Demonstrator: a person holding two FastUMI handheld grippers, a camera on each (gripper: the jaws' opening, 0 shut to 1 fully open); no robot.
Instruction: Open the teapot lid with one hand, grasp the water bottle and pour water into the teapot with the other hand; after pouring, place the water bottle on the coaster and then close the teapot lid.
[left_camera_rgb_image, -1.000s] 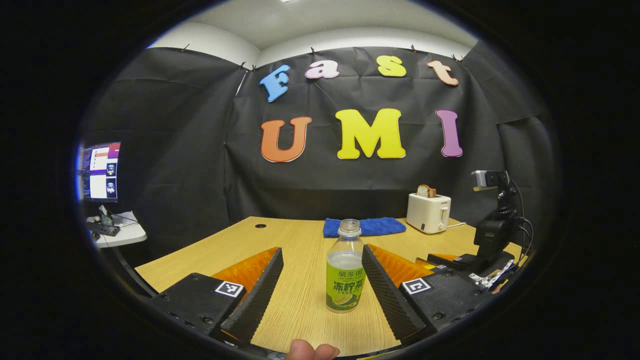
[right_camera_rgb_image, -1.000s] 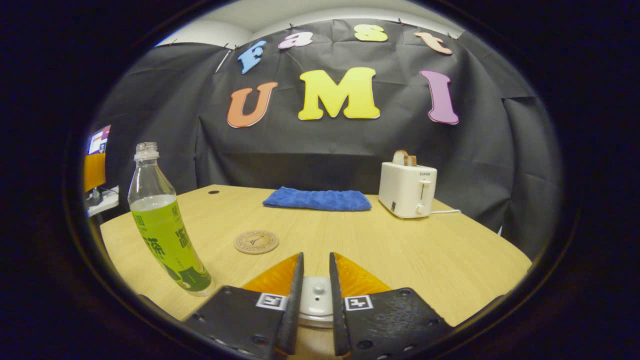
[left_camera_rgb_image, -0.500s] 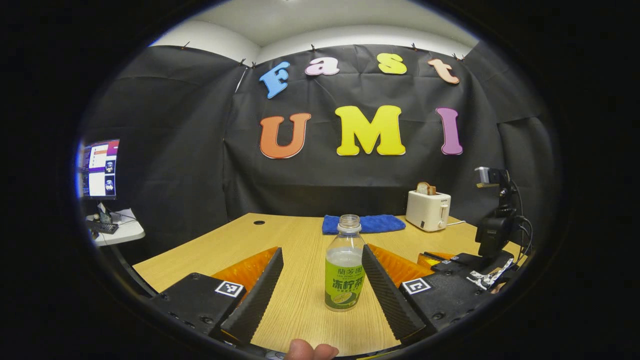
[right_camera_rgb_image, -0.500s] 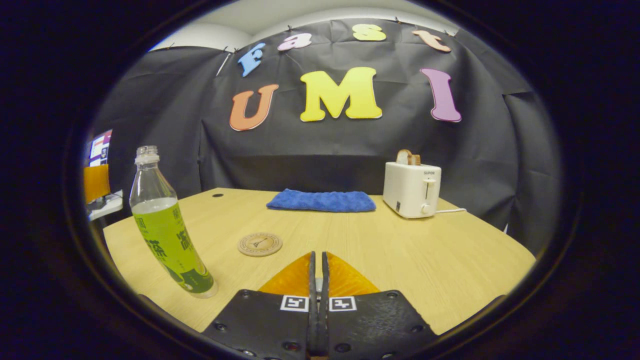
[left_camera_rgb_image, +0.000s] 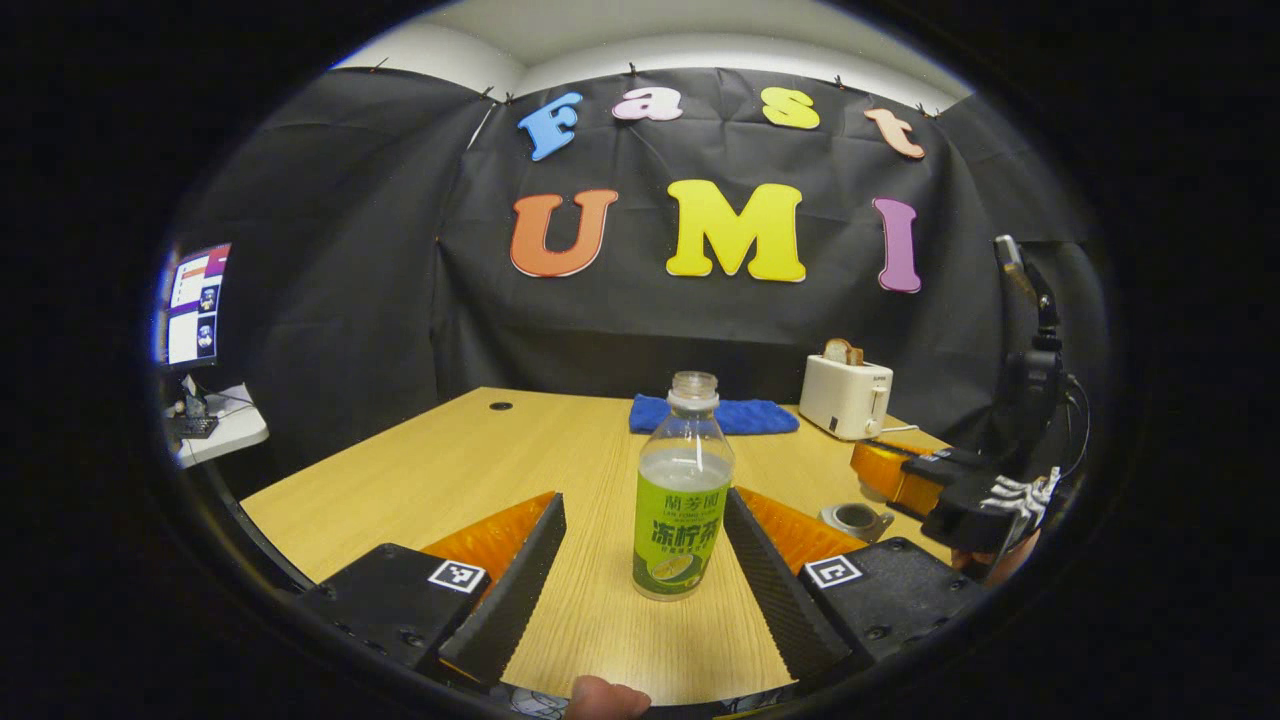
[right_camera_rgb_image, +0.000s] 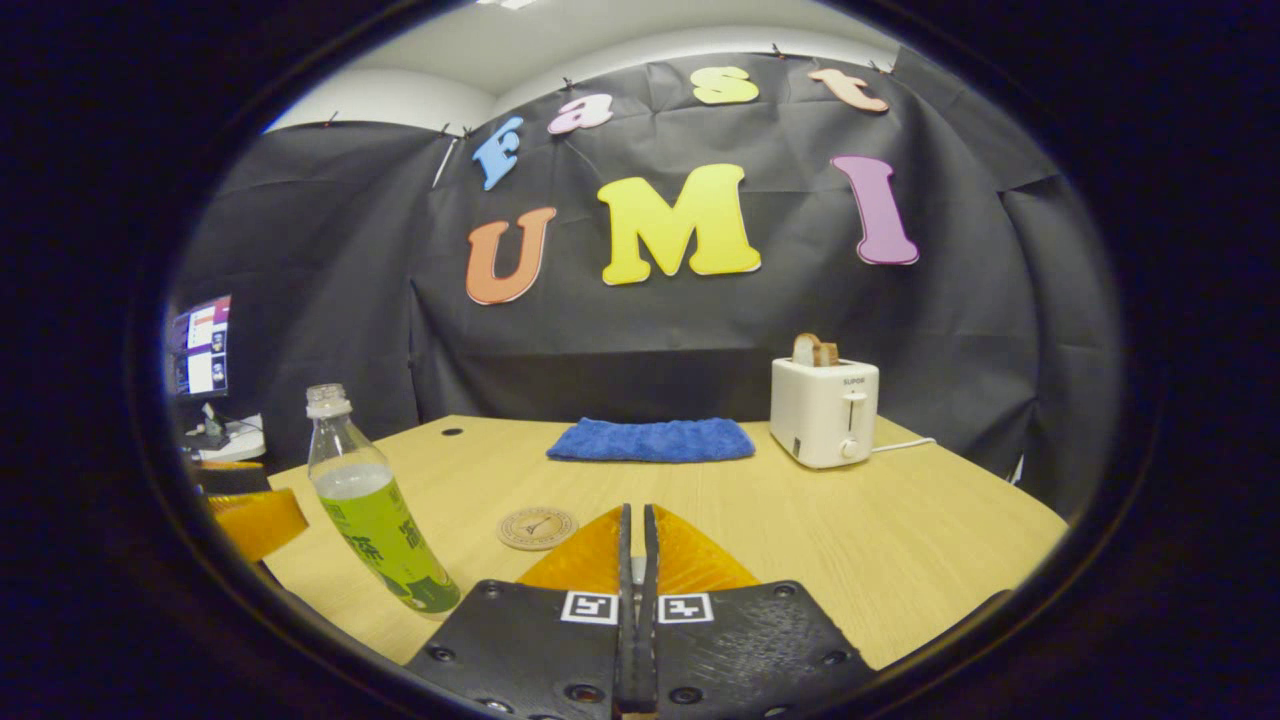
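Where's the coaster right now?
In the right gripper view the coaster lies flat on the table, just left of centre, between the water bottle and the blue cloth.

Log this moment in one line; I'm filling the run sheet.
left gripper: open, fingers flank water bottle | right gripper: shut, raised | teapot: open

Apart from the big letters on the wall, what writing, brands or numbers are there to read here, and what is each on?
Water bottle: its green label carries large printed characters; not quoted here.
Toaster: one small dark word on its front, too blurred to read surely.
Coaster: a round emblem, too small to read.
Monitor: too small to read.
Square markers on the right gripper: black-and-white patterns, no words.
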